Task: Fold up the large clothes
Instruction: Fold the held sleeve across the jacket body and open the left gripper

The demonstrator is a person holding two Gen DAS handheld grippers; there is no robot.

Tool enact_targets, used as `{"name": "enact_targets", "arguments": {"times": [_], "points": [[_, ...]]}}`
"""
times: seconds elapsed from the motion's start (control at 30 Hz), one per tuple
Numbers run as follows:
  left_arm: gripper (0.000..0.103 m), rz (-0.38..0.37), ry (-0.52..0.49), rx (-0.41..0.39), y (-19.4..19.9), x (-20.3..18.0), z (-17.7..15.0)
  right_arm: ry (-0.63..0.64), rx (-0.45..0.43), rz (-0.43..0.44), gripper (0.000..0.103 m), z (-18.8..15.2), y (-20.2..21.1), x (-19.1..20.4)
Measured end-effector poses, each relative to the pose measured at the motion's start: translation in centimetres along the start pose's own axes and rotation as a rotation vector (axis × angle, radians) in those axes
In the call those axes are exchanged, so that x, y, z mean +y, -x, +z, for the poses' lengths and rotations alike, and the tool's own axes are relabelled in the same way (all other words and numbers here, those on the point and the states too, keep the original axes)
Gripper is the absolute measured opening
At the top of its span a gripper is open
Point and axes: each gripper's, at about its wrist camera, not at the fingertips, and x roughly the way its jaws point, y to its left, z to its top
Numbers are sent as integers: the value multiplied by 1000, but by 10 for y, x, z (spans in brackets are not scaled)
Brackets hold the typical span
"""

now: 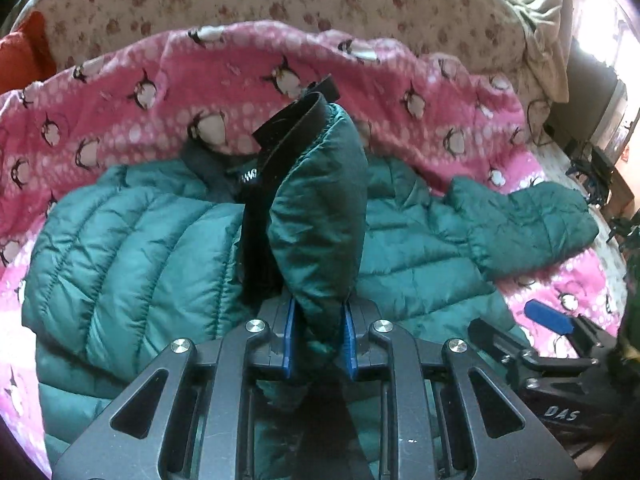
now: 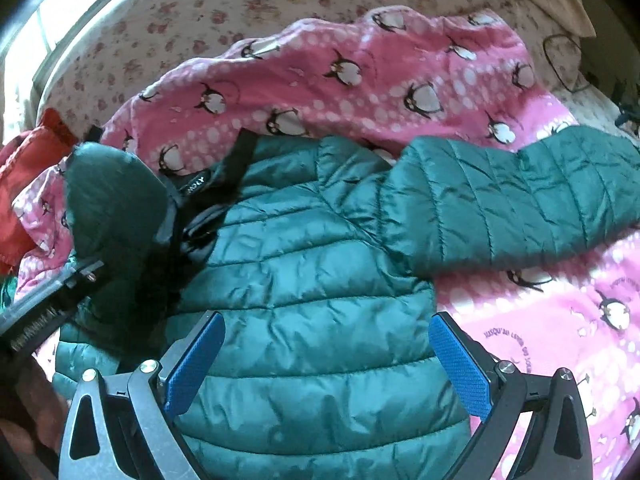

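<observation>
A pink penguin-print blanket (image 2: 400,80) lies over a floral sheet (image 2: 200,12), a red cloth (image 2: 24,184) at its edge.

White letters "DAS" stand on the black body of the right gripper (image 1: 560,332) as the left wrist view shows it. In the right wrist view, a small black neck label (image 2: 195,186) inside the green jacket (image 2: 320,280) reads, as far as the blur allows, "ROXY". The pink penguin blanket (image 2: 560,344) carries curved purple script beginning "JUSQU'AU"; the rest is unreadable
</observation>
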Motion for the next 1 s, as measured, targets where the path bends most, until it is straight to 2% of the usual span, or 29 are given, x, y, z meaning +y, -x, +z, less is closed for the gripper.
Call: {"name": "enact_targets", "arguments": {"times": [0.1, 0.17, 0.2, 0.23, 0.27, 0.3, 0.47, 0.53, 0.63, 0.67, 0.8, 0.93, 1.0], "points": [[20, -31, 24, 12, 3, 7, -2, -11, 10, 5, 102, 0, -1, -2], [27, -96, 68, 20, 6, 14, -2, -20, 14, 12, 102, 0, -2, -2], [40, -163, 118, 23, 8, 21, -3, -27, 17, 17, 102, 0, -2, -2], [58, -213, 155, 27, 10, 26, -3, -36, 20, 22, 102, 1, -2, -1], [63, -255, 184, 30, 13, 31, -3, -44, 22, 29, 102, 1, -3, 0], [67, -271, 195, 26, 17, 35, -3, -49, 24, 36, 102, 1, -3, 0], [67, -255, 131, -3, 50, 46, -4, -64, 44, 64, 102, 0, -7, 7], [67, -217, 103, -17, 65, 56, -8, -89, 42, 84, 102, 1, -5, 6], [67, -95, 54, -47, 82, 78, -19, -119, 22, 94, 102, 3, -1, 3], [67, -28, 37, -55, 86, 88, -25, -130, 19, 101, 102, 3, 0, 2], [67, 144, 24, -34, 86, 127, -48, -187, -3, 165, 102, 4, 7, 0], [67, 190, 77, 21, 74, 160, -69, -244, -53, 238, 102, 1, 21, 0], [67, 202, 108, 44, 68, 169, -76, -246, -13, 256, 102, -1, 12, 6]]}}
